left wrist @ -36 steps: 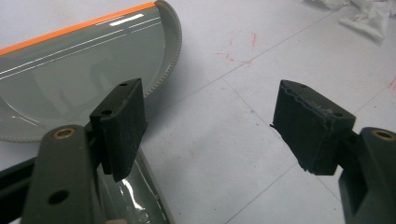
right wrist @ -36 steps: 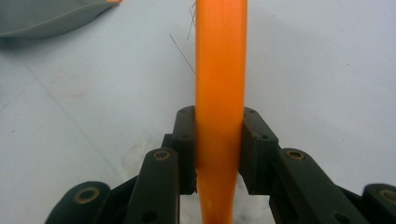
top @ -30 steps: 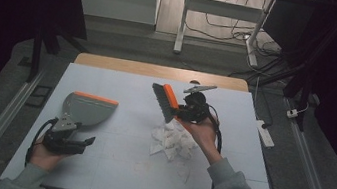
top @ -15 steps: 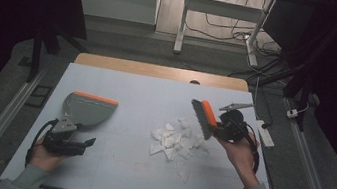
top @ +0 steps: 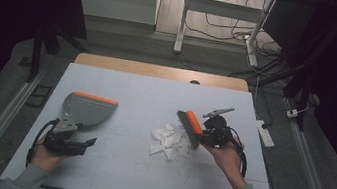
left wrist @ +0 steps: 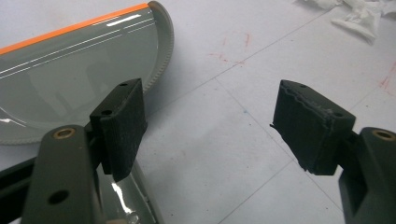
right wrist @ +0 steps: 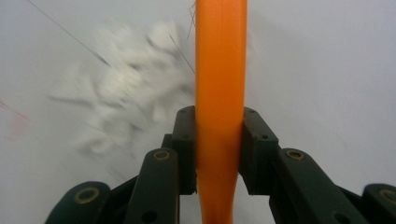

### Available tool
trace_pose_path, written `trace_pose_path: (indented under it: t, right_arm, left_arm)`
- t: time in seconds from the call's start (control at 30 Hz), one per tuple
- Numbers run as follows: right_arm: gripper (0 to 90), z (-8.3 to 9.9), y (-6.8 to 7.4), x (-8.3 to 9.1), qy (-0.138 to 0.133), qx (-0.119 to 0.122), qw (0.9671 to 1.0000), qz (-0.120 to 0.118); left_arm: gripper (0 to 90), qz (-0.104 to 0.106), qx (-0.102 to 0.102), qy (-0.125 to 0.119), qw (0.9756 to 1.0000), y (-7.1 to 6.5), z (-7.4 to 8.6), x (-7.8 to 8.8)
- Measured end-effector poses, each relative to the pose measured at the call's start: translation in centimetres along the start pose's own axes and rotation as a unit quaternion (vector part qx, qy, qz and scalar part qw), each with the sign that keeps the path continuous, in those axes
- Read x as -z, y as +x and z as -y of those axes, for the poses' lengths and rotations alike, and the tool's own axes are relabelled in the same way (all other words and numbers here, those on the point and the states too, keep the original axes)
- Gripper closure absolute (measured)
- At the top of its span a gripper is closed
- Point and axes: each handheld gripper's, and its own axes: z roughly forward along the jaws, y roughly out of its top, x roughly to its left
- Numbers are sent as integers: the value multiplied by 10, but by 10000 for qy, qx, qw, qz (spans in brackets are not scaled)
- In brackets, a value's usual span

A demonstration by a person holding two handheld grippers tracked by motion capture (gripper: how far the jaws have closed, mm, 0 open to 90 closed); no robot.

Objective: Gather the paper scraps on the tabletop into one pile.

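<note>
Orange plastic brush (top: 191, 127), clamped at its handle between the pads of the right gripper (top: 211, 131), held over the right half of the table (top: 146, 91) with bristles at the right edge of the paper scraps (top: 169, 140). Probably light and stiff in the handle, smooth enough to twist in the jaws under side load, so best held as now, squarely across the narrow handle. Scraps themselves torn white paper, likely near weightless, soft, apt to scatter or slide under a fast stroke; better pushed gently than pinched. Grey dustpan (top: 86, 108) with orange lip lying flat at the left of the table, well apart from the pile, probably light and rigid, easiest taken by its handle. Left gripper (top: 71, 141) resting near the front left, jaws wide apart, holding nothing, just beside the dustpan handle. From the high view: whole layout, pile between brush and dustpan, both hands. From the right gripper view: firm pad contact on both sides of the brush handle (right wrist: 220, 93), scraps (right wrist: 126, 84) blurred beyond. From the left gripper view: worn foam pads (left wrist: 308, 126), glossy pan surface (left wrist: 70, 79), faint red marks on the tabletop.
</note>
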Motion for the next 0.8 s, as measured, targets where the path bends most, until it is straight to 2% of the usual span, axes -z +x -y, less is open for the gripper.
trace_pose_path:
  t: [0.07,0.17,0.23,0.3,0.37,0.43,0.47,0.6,0.63,0.7,0.73,0.77,0.8]
  right_arm:
    - [701,-3,3,10,-285,64,9996,17]
    - [701,-3,1,34,-636,15,9980,-51]
    - [701,0,-2,49,-778,-7,9968,-165]
    - [701,4,-2,60,-818,143,9962,-281]
    - [701,9,1,66,-671,429,9953,-552]
    - [701,17,7,65,-472,832,9917,-858]
    - [701,21,13,64,-315,946,9899,-1010]
    - [701,38,38,52,265,1575,9774,-1384]
    - [702,41,43,47,392,1723,9726,-1510]
    - [702,47,54,37,625,1932,9653,-1641]
    - [702,48,57,32,702,2040,9633,-1596]
    - [702,49,60,27,699,2119,9633,-1492]
    - [701,47,59,26,580,2055,9654,-1496]
  left_arm:
    - [263,7,-6,10,10000,0,0,0]
    - [263,10,-22,15,10000,0,0,0]
    - [263,13,-35,22,10000,0,0,-1]
    - [263,19,-46,29,10000,-1,0,-1]
    - [263,10,-56,28,10000,-1,0,-1]
    - [263,2,-44,27,10000,-1,0,-1]
    - [263,2,-37,25,10000,-1,0,-1]
    - [263,-10,-31,35,10000,-1,0,-1]
    - [263,-13,-36,32,10000,-1,0,-1]
    - [263,-10,-41,38,10000,-1,0,-1]
    - [263,-11,-41,36,10000,-1,0,-1]
    - [263,-14,-36,38,10000,-1,0,-1]
    - [263,-21,-33,42,10000,-1,0,-1]
